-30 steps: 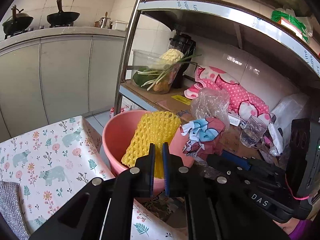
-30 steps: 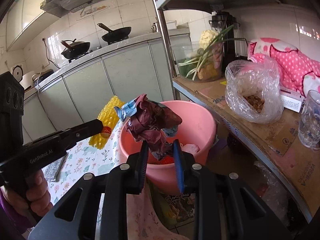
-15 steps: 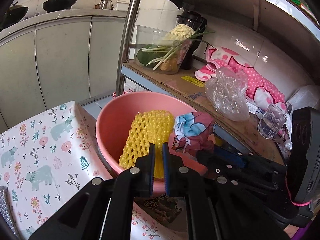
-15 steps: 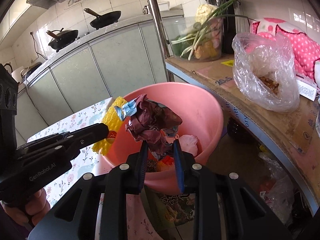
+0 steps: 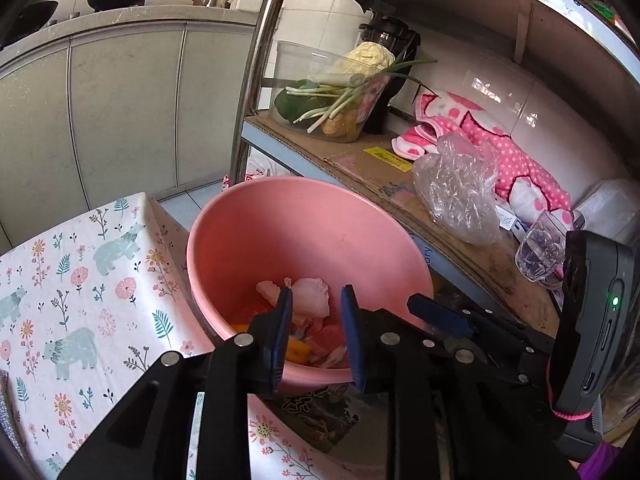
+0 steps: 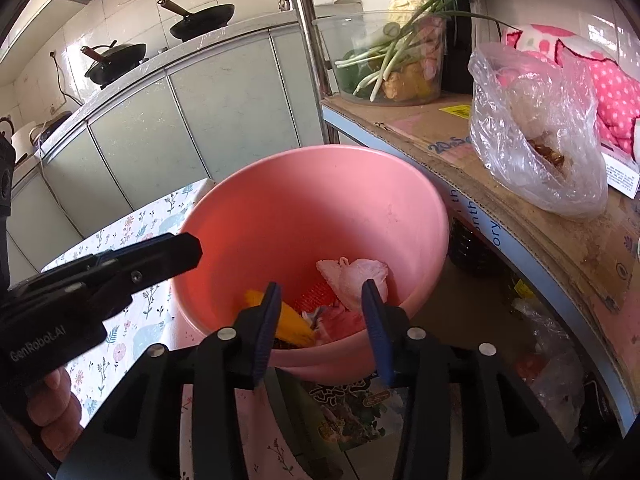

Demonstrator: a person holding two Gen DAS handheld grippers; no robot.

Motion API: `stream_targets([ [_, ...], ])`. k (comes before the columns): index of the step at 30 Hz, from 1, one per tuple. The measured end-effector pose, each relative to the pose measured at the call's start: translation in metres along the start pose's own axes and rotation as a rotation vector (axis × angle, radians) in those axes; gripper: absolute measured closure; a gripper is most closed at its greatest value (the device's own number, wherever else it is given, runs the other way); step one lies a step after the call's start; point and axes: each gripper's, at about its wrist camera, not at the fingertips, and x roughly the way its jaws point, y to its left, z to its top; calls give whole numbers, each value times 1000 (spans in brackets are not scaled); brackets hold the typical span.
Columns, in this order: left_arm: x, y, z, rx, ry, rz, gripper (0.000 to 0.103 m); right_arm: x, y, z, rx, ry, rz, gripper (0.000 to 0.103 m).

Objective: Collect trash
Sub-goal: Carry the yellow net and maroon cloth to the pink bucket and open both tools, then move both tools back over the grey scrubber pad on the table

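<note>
Hovering over the near rim of a round pink plastic basin (image 5: 280,216), the left gripper (image 5: 316,332), blue-padded fingers (image 5: 280,328) spread apart with nothing between them. Same for the right gripper (image 6: 320,320): released, empty, poised above the basin's (image 6: 320,184) front edge, blue pads (image 6: 376,328) parted wide. Seen in the right wrist view, the left gripper's black body (image 6: 100,276) reaching in from the left, beside the rim.

Lying at the bottom of the basin: a crumpled pale pink wad of tissue-like trash (image 5: 308,300) (image 6: 356,276), a yellow piece (image 5: 296,352) (image 6: 288,320), a red mesh scrap (image 6: 316,298), and other mixed bits too jumbled to tell apart.

Beside the basin on the left, a white tablecloth printed with bears and flowers (image 5: 80,280) (image 6: 132,232). On the right, a metal rack's cardboard-lined shelf (image 5: 360,168) (image 6: 520,208) carrying a crinkled clear plastic bag (image 5: 456,192) (image 6: 536,128), a clear container of green onions and vegetables (image 5: 328,96) (image 6: 392,56), a pink polka-dot cloth (image 5: 512,156), and a small clear glass (image 5: 540,248). Farther back, grey cabinet doors (image 5: 120,112) under a counter with black woks (image 6: 200,20).
</note>
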Motion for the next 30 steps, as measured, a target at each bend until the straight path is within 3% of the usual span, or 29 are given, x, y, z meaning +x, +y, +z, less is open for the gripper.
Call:
stream_targets([
  [9,-32,-1,2,-29,-45,3,76,-36,8,-2,-11,-65,37,60],
  [19,-80,-14,-6,-28,-88,-16,64,-95,32,-8,-37,-168,97,60],
  [23,-101,-20,-13,-10,-101,-18,62,-112,39,-12,-48,-189,110,52],
  [30,-137,-25,-26,24,-127,-3,61,-128,59,-24,-103,-198,125,50],
])
